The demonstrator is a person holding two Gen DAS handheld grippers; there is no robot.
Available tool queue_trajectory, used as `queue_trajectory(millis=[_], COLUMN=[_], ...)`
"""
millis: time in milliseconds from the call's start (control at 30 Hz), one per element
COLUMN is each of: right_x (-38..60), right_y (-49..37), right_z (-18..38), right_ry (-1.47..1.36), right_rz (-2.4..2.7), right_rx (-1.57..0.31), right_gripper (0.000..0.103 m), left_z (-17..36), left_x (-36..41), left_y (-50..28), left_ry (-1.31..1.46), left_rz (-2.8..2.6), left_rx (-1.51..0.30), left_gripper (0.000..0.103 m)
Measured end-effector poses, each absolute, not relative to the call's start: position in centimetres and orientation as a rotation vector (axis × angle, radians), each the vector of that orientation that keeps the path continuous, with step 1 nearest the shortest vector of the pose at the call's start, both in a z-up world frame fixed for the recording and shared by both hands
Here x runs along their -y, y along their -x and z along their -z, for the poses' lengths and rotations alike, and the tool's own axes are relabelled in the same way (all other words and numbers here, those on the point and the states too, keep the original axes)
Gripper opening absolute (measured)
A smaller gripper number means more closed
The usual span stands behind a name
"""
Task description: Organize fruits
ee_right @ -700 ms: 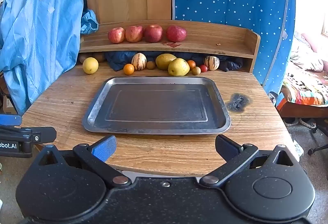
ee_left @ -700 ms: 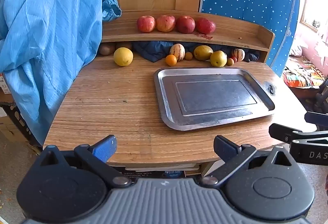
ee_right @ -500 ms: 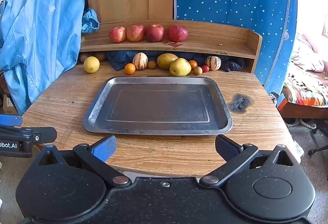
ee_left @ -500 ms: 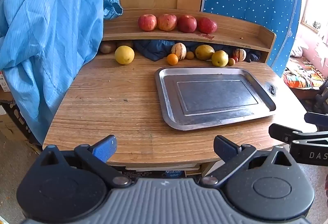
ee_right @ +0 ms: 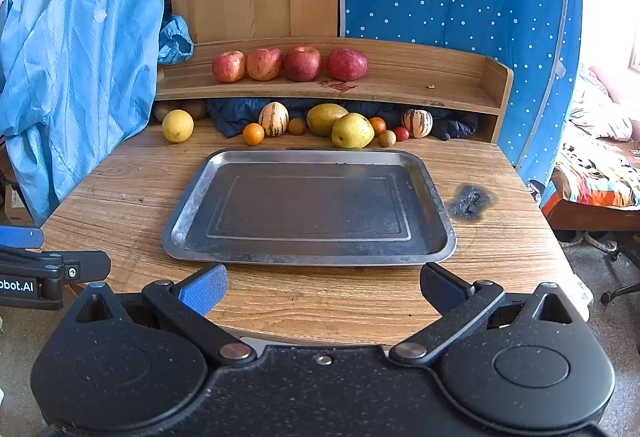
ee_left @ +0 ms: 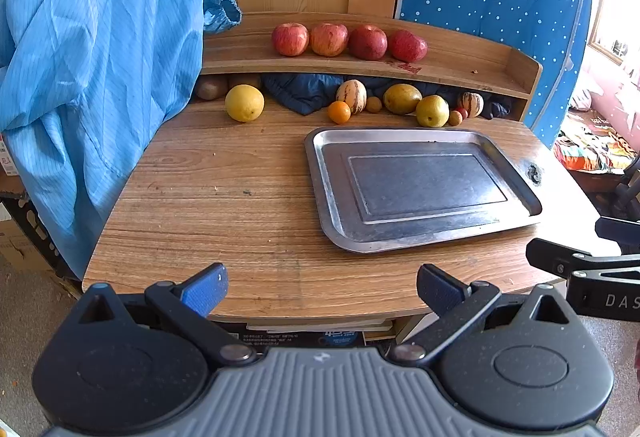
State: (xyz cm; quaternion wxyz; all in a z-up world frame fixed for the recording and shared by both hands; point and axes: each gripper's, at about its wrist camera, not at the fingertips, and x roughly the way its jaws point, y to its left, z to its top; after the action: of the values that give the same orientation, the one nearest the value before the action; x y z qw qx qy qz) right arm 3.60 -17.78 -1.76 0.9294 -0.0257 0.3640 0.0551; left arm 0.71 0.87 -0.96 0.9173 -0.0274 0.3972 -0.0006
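Two grippers, left gripper (ee_left: 320,287) and right gripper (ee_right: 322,287), are hovering wide open and empty off the worktop's (ee_right: 500,249) near edge, facing the bare tray (ee_right: 436,197) lying centrally, presumably awaiting fruit; apples (ee_right: 304,63) are sitting on the shelf (ee_right: 420,77) along the far edge, smaller fruits (ee_right: 352,131) lining up beneath.

I see four red apples (ee_right: 289,64) on the light wood shelf (ee_right: 400,77). Below, a yellow lemon (ee_right: 177,125), an orange mandarin (ee_right: 253,133), cream striped squashes (ee_right: 273,119) and yellow-green pears (ee_right: 352,130) sit behind a grey metal tray (ee_right: 308,257). The counter (ee_right: 500,237) shows brown grain with one black scorch (ee_right: 470,201). My gripper pads (ee_right: 204,289) are blue.
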Motion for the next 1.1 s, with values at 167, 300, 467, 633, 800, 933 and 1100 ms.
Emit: queue_trajectory(millis=[167,300,467,633,800,933,1100], right_x=[17.9,17.9,18.1,18.7,19.5,20.2,21.2], right_y=[-3.7,-3.9,-4.3,-4.9,-5.2,-5.6,-6.5], right_z=[1.8,1.9,2.4,2.5,2.9,3.4,4.2], right_ry=[0.053,0.054,0.056,0.057,0.054,0.051,0.049], right_rz=[-0.113,-0.114,-0.116,-0.119,-0.122,-0.130,-0.142], right_rx=[-0.747,-0.749,-0.757,-0.765,-0.772,-0.788,-0.816], right_gripper=[0.102,0.102,0.102,0.102,0.102,0.102,0.102], left_z=[1.3,1.3,1.4,1.6,2.0,2.3,3.0], left_x=[-0.9,-0.8,-0.6,-0.1,0.6,1.2,2.2], left_y=[-0.8,-1.1,-1.7,-2.3,-2.9,-3.4,-4.2], left_ry=[0.061,0.068,0.075,0.079,0.084,0.086,0.089], left_rz=[0.002,-0.002,-0.001,-0.001,-0.001,-0.003,-0.013], left_rx=[-0.823,-0.831,-0.841,-0.853,-0.867,-0.886,-0.915], left_gripper=[0.102,0.102,0.102,0.102,0.102,0.102,0.102])
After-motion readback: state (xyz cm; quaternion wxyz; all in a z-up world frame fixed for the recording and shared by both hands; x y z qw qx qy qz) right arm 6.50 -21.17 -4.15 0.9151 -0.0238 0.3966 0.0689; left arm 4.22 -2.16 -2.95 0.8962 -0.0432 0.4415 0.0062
